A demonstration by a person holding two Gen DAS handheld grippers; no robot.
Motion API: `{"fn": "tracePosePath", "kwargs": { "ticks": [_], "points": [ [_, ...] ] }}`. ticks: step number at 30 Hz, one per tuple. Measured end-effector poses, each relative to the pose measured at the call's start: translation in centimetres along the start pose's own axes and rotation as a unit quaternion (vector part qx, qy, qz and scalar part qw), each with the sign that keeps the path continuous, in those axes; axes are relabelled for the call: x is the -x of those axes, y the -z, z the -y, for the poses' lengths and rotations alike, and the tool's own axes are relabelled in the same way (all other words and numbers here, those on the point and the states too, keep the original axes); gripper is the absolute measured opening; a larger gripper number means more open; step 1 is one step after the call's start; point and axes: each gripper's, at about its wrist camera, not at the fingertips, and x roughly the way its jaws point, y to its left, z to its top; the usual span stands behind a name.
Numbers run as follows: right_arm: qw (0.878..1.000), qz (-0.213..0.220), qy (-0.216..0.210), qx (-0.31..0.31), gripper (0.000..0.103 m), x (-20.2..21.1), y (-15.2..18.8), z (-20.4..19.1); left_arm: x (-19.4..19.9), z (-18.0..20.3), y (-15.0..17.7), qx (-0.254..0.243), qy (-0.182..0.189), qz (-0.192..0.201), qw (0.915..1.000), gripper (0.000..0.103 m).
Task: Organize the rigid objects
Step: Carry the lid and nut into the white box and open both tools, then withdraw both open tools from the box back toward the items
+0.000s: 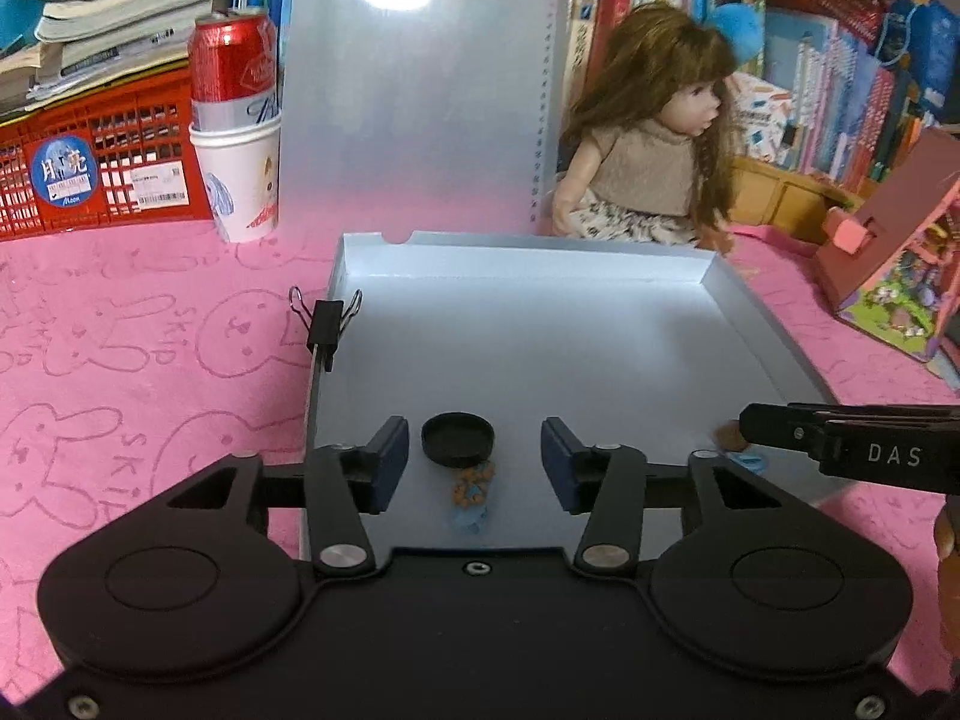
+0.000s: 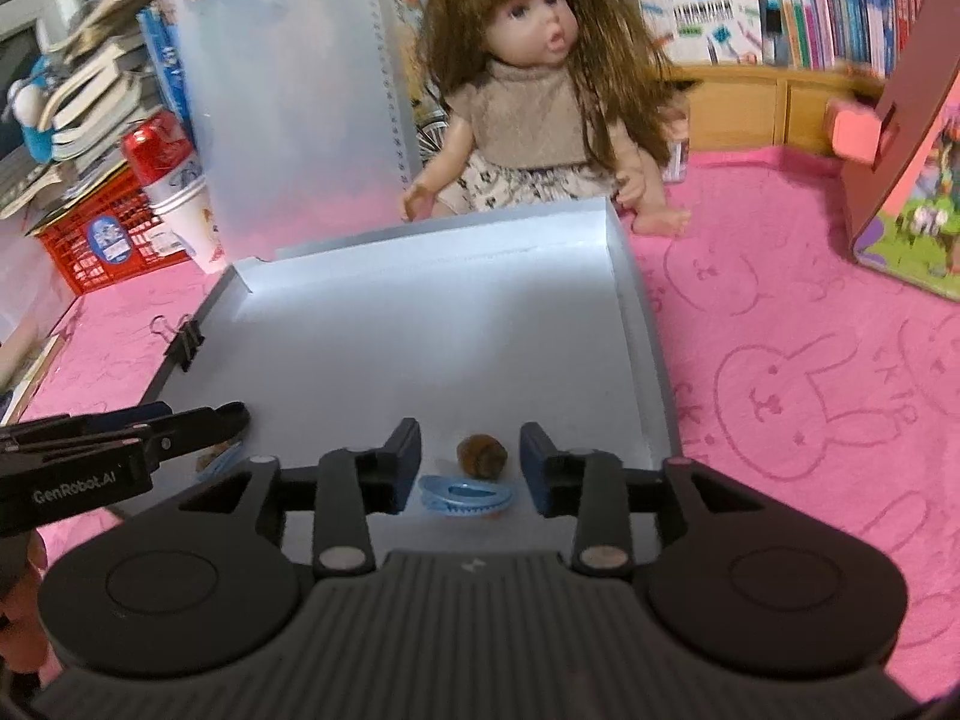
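On the far left of the pink bunny-print cloth (image 1: 138,348) stands a red crate (image 1: 90,174) with stacked books on it, and just right of it a red can (image 1: 233,63) sits in a white paper cup (image 1: 240,180). Next comes the shallow grey box (image 1: 540,336), its lid (image 1: 414,90) propped upright at the far side; a black binder clip (image 1: 324,324) is clamped on its left wall. At the near end of the box floor lie the task's small pieces. The left gripper (image 1: 475,462) hangs over the near left part of the box with its jaws apart and nothing pressed between the pads; a black round cap (image 1: 458,439) lies flat on the floor between and just beyond its fingertips, and nearer the camera a small orange and blue clip (image 1: 474,483) lies touching the cap's near edge. Further right, the right gripper (image 2: 471,462) is likewise released, its pads standing clear of everything; between them on the box floor rest a brown lump (image 2: 482,451) and, just nearer, a blue hair claw (image 2: 465,495), the two close together near the right wall. Behind the box a long-haired doll (image 2: 540,102) in a beige top sits facing it. On the far right a pink cardboard toy house (image 2: 906,138) stands on the cloth, with shelves of books (image 2: 810,0) behind.
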Motion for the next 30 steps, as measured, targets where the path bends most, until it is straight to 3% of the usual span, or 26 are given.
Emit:
{"fn": "tracePosePath", "kwargs": {
  "ticks": [10, 18, 30],
  "points": [
    [0.995, 0.058, -0.029, 0.071, 0.084, 5.1, 2.5, -1.3, 5.5, 0.3, 2.9, -0.016, 0.033, 0.036, 0.9987, 0.062],
    [0.989, 0.086, -0.045, 0.108, 0.089, 8.6, 6.2, -1.9, 9.8, 0.6, 7.0, -0.037, 0.05, 0.061, 0.9962, 0.076],
    [0.983, 0.111, -0.041, 0.14, 0.089, 12.1, 12.0, -1.1, 13.1, 0.1, 12.3, -0.047, 0.041, 0.064, 0.996, 0.078]
  ]
}}
